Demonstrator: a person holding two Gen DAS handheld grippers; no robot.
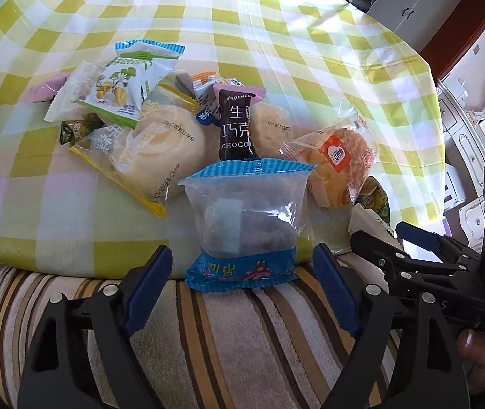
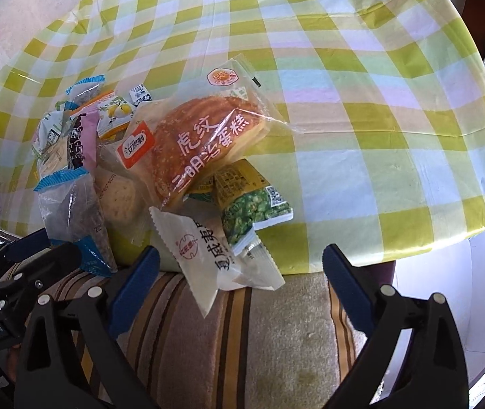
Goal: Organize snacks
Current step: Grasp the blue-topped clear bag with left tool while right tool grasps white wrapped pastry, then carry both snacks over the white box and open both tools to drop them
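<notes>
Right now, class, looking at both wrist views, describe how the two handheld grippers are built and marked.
Both match. The left gripper and right gripper each have two black plastic arms with triangular cut-outs and silver round rivets, ending in blue ribbed pads. In the left wrist view, the right gripper's black handle body shows a small green light. In the right wrist view, the left gripper's body carries white "GenRobot.AI" lettering. No cables or sleeves show.

Snack packets (image 1: 181, 126) heaped on checked tablecloth (image 1: 276, 34).

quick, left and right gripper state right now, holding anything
Left gripper: open, jaws either side of the clear snack packet with blue crimped ends, pads not touching it.
Right gripper: open, empty, white paper-look snack wrapper lying between its jaws.
</notes>
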